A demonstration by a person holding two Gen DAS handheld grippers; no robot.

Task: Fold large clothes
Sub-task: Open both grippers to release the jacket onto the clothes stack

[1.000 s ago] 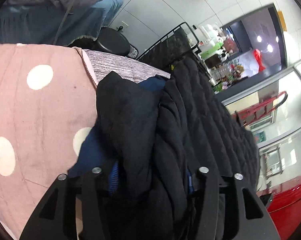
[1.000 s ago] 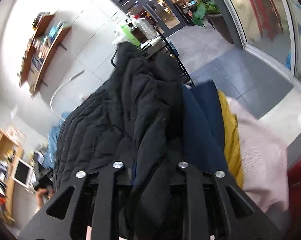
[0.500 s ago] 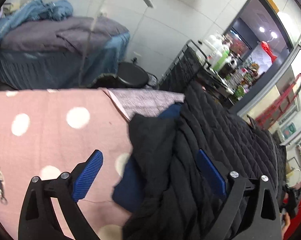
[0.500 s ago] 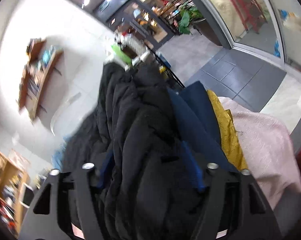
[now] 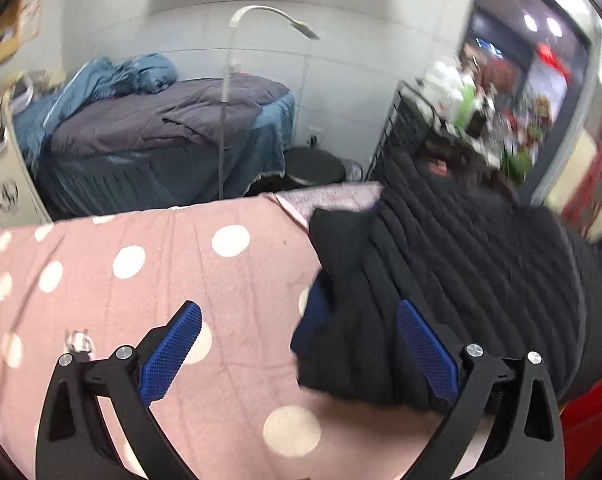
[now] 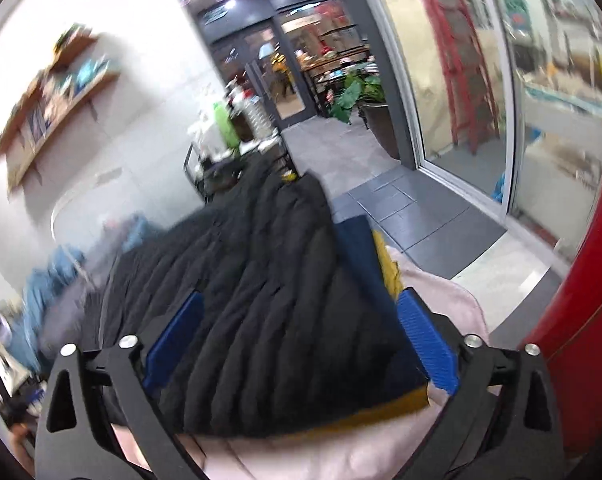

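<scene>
A black quilted jacket (image 5: 461, 272) lies folded on a pink polka-dot blanket (image 5: 161, 272), with a navy lining showing at its near edge. My left gripper (image 5: 299, 354) is open and empty, above the jacket's left edge. In the right wrist view the jacket (image 6: 269, 280) lies on navy and mustard garments (image 6: 389, 268) over pink cloth (image 6: 441, 304). My right gripper (image 6: 301, 342) is open and empty above the jacket's near corner.
A bed with blue and grey bedding (image 5: 161, 136) and a white floor lamp (image 5: 229, 92) stand behind the blanket. A black wire rack (image 5: 405, 136) and a round black stool (image 5: 315, 166) stand beyond the jacket. A red surface (image 6: 581, 260) is at the right.
Both grippers were shut on the jacket a second ago. They have opened, let go of it and drawn back. The jacket now lies flat.
</scene>
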